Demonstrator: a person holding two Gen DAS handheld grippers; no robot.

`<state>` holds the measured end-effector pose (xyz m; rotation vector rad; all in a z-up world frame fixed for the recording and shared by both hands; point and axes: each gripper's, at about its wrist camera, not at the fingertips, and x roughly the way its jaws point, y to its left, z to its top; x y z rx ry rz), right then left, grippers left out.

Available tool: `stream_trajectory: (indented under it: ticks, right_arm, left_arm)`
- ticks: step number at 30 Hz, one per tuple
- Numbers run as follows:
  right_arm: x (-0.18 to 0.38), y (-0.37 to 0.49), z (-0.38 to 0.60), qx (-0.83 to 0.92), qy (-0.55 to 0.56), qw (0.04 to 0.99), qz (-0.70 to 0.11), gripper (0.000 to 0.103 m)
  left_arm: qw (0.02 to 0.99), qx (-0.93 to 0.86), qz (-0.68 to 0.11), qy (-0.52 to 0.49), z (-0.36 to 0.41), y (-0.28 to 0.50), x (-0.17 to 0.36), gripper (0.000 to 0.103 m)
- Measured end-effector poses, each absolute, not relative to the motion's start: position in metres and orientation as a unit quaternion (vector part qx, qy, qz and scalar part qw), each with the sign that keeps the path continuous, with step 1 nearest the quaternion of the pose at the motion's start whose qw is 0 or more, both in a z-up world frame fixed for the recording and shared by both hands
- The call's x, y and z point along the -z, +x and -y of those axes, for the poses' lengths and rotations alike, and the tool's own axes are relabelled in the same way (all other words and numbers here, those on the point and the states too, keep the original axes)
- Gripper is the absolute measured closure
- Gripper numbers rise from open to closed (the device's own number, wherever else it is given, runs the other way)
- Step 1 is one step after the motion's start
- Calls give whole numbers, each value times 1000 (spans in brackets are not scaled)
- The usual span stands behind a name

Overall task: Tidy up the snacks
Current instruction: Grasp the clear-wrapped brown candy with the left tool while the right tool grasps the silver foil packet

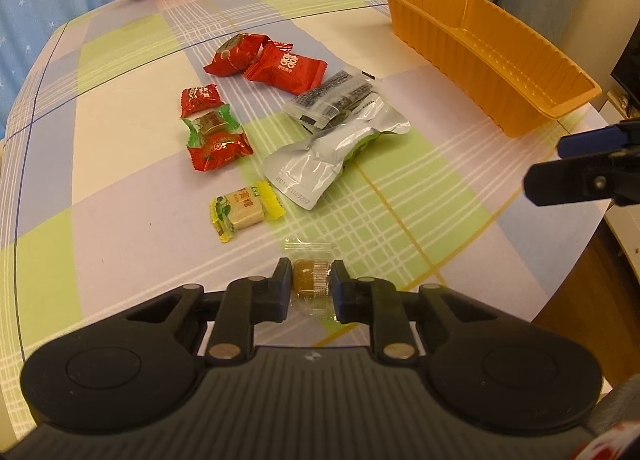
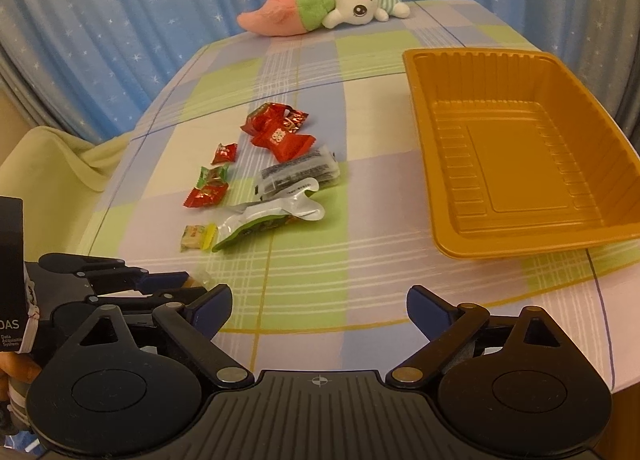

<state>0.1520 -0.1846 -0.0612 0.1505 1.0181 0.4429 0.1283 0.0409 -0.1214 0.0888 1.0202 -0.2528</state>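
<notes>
Checked cloth point(image 1: 120, 188) covers the table, with blue starred curtains point(image 2: 100, 40) behind. At the near edge, the left gripper point(image 1: 311, 287) has its fingers closed narrow on a brown candy point(image 1: 310, 280) in clear wrap, low against the cloth. From that candy, a yellow-ended candy point(image 1: 244, 212) lies at 11 o'clock, and a silver pouch point(image 1: 332, 152) at 12. Farther on I count four red candies point(image 1: 280, 66), one green-ended candy point(image 1: 210, 124) and one grey printed packet point(image 1: 332, 96), all clustered close. The orange tray point(image 2: 424, 164) sits at 2 o'clock, well apart from the pile, its far long side near the table's right edge. Bare cloth lies between pile and tray. The right gripper point(image 2: 319, 310) hangs wide, holding nothing, over the near edge. One plush rabbit point(image 2: 360, 0) lies at the far edge.
</notes>
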Motion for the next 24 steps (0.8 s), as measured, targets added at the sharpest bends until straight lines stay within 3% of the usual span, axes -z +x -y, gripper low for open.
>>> stream_trajectory:
  ticks: [5,13,24]
  right_arm:
    - [63,161,172,-227,58,849,-474,15]
    - [70,189,150,-267,38,852,-448,35]
    - [95,239,131,-273,30,852,-447,54]
  left_arm:
    - [866,109,-488,26,-50,125,118,85]
    - [875,63,-479,-3,-79,117,106,85]
    - [880,12,-473,-29,-115,104,95,85]
